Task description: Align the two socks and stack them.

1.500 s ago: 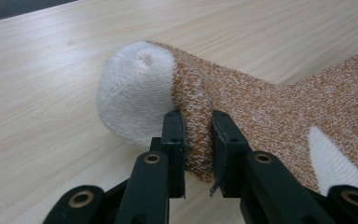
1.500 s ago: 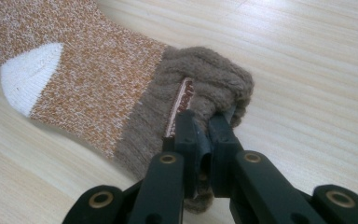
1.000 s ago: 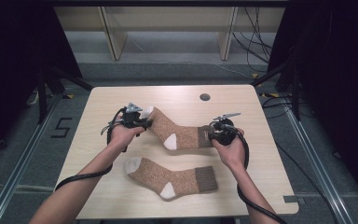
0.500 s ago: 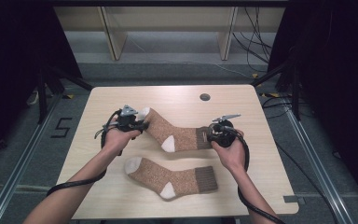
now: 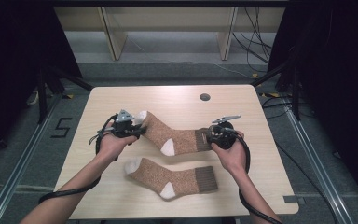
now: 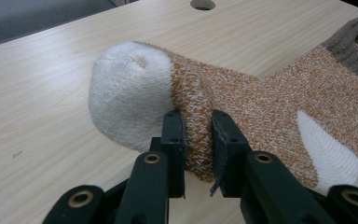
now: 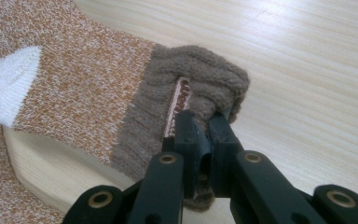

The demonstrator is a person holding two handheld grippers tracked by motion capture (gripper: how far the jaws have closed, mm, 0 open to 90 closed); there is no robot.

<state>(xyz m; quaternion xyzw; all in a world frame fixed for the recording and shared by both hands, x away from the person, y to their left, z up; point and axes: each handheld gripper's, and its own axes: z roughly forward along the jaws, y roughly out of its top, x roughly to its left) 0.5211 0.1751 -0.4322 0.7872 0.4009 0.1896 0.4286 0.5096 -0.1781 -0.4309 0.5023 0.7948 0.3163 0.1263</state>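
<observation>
Mid-table in the high view, the far sock (image 5: 175, 135) spans both grippers, the near sock (image 5: 172, 175) beside it, bare wood toward the edges. Left gripper (image 6: 198, 123) pinches its foot by the toe; right gripper (image 7: 203, 123) clamps its cuff.

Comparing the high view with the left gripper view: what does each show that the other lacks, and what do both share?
High view alone: a second sock lying nearer the person, the right claw shut on the held sock's brown cuff, and both hands. Left gripper view alone: the left claw pinching a raised fold of orange knit just behind the white toe, seen close between its pads. Both share: the held sock with its white toe and heel patch, the wooden table, and the round hole in it.
</observation>
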